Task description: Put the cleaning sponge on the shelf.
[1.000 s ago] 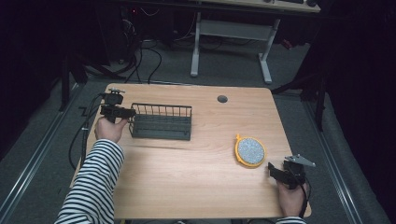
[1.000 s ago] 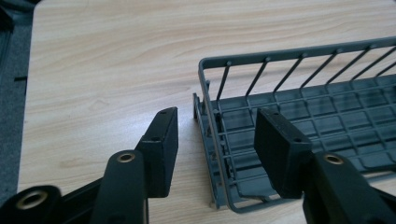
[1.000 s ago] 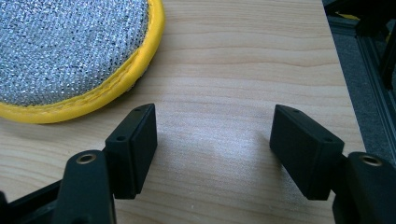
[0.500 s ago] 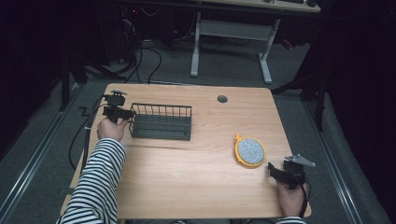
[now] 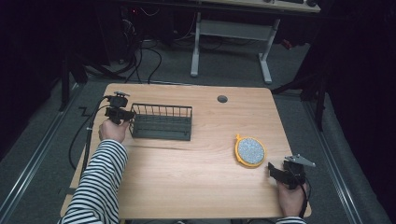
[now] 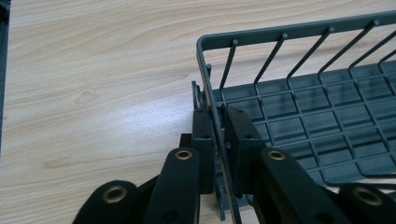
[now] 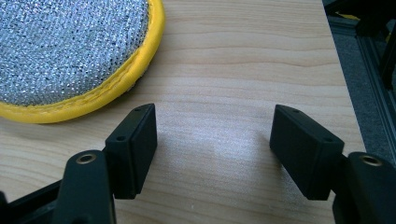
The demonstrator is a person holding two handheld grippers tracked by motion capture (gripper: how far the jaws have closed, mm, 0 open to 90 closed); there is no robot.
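My left gripper (image 6: 215,140) has its jaws clamped on the end wall of the wire basket (image 6: 299,121); they have just been closing, and the thin wall now sits pinched between the two pads, one pad outside the basket and one inside. In the left gripper view I see the top rail of that wall bend round the corner just beyond the pads, and the gridded floor of the basket runs away to the right. To the left of the pads there is bare table (image 6: 93,84), wide and free.

From the high view, the left gripper (image 5: 122,113) sits at the basket's (image 5: 161,122) left end, near the table's left edge, with little wood between my hand and that edge. The basket stands in the far left part of the table (image 5: 187,177), its long side running across. The wood in front of it is open.

My right gripper (image 7: 212,140) has its jaws spread wide with only wood between them. A round scrubbing pad (image 7: 70,51) with a yellow rim lies just ahead and to the left of the left jaw, not touching it. In the high view the right gripper (image 5: 276,171) rests near the table's near right corner, close to the right edge, and the scrubbing pad (image 5: 250,151) lies just beside it, well apart from the basket.
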